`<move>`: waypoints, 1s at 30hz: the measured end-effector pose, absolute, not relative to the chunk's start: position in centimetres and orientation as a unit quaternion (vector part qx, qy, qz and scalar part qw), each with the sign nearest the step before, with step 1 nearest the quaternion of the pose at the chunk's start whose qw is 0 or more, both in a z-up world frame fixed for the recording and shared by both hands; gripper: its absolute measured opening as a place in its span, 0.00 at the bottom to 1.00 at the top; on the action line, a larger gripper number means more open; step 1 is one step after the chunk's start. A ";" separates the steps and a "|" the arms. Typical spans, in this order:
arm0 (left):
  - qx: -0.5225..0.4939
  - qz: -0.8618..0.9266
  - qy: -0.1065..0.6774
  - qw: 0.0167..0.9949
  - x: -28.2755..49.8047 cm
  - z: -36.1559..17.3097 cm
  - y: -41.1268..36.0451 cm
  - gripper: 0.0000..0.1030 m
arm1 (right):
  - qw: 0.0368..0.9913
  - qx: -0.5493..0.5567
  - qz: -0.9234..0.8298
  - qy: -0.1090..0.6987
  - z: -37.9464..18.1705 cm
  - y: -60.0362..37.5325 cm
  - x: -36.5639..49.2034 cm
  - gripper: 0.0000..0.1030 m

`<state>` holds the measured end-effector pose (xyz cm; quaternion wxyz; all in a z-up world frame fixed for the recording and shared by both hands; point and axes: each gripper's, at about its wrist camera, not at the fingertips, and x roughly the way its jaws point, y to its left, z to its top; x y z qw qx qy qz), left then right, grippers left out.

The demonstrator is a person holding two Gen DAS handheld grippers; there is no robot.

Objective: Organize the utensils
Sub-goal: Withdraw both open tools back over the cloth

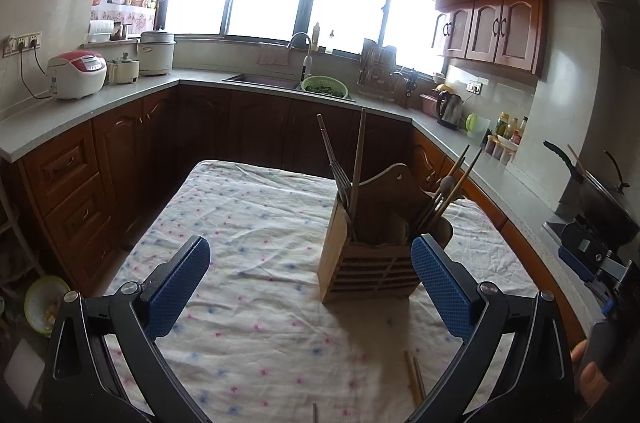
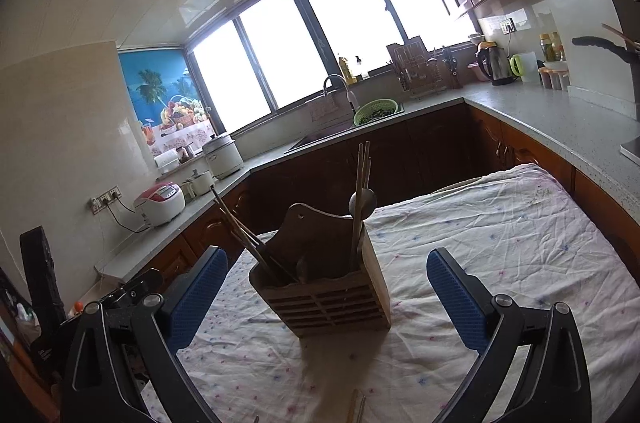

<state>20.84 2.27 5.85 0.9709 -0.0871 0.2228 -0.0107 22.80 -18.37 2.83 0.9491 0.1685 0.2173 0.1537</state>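
Both tongs, left point(image 1: 310, 287) and right point(image 2: 326, 297), hang spread and empty over the cloth-covered desk point(image 1: 248, 207). A wooden holder point(image 1: 370, 263) stands mid-desk with chopsticks point(image 1: 358, 159) and a fork upright in it. Loose chopsticks point(image 1: 414, 377) lie near the front edge. They look light, stiff and thin, likely to roll; I'd pinch them mid-shaft. No writing is legible.
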 end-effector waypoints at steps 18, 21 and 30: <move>-0.106 -0.006 0.226 0.968 10.3 4.3 4.2 1.00 | 0.955 0.113 0.161 0.220 1.9 -16.8 13.1 1.00; -0.111 -0.003 0.220 0.969 9.2 4.6 4.5 1.00 | 0.957 0.104 0.163 0.214 2.3 -16.6 11.9 1.00; -0.060 -0.015 0.156 0.986 5.5 8.3 3.8 1.00 | 0.970 0.068 0.178 0.151 8.0 -16.3 8.5 1.00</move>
